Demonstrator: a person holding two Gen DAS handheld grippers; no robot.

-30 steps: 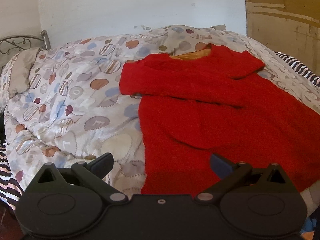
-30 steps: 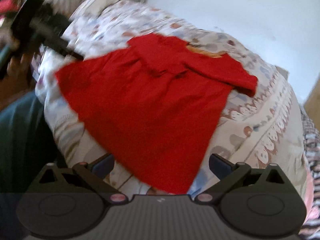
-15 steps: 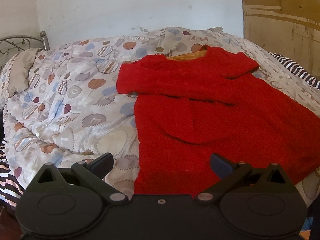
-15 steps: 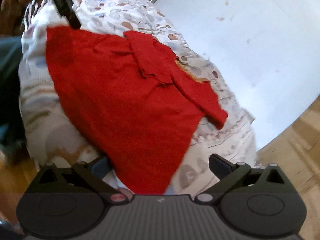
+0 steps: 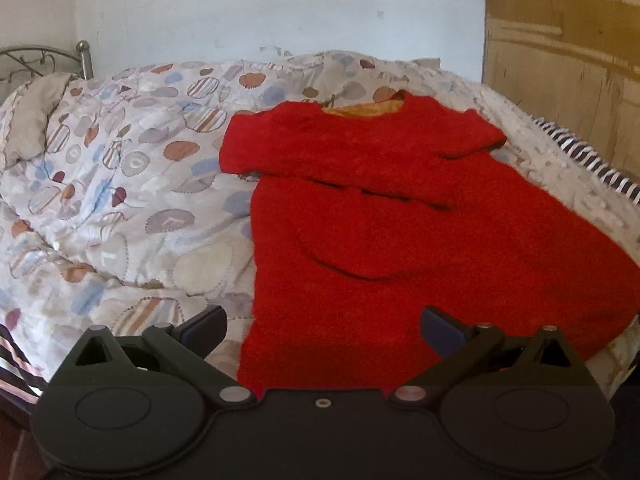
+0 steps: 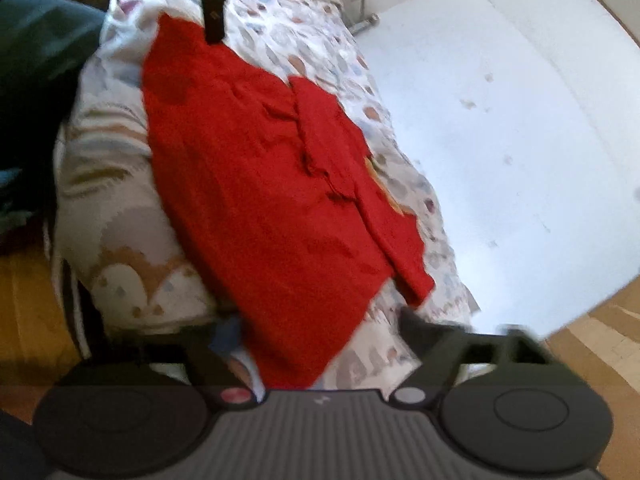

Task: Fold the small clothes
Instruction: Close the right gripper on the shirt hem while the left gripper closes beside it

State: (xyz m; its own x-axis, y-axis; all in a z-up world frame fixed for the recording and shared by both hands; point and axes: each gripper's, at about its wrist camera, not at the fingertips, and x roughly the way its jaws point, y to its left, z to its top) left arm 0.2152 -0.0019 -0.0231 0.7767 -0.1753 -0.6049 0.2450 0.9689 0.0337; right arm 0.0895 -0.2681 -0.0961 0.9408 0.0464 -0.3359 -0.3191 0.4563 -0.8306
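Right gripper (image 6: 320, 328) newly tilted; fuzzy red dress (image 5: 400, 240).

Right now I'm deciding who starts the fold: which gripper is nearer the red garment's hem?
Hard to call. The left gripper hovers at one corner of the red garment; the right gripper hovers at the other. Both open.

Fuzzy red cloth dress (image 5: 400, 248)

My bed's patterned quilt (image 5: 132, 208) lies rumpled before a scuffed white wall (image 5: 280, 8), a wooden panel (image 5: 560, 40) beside it.
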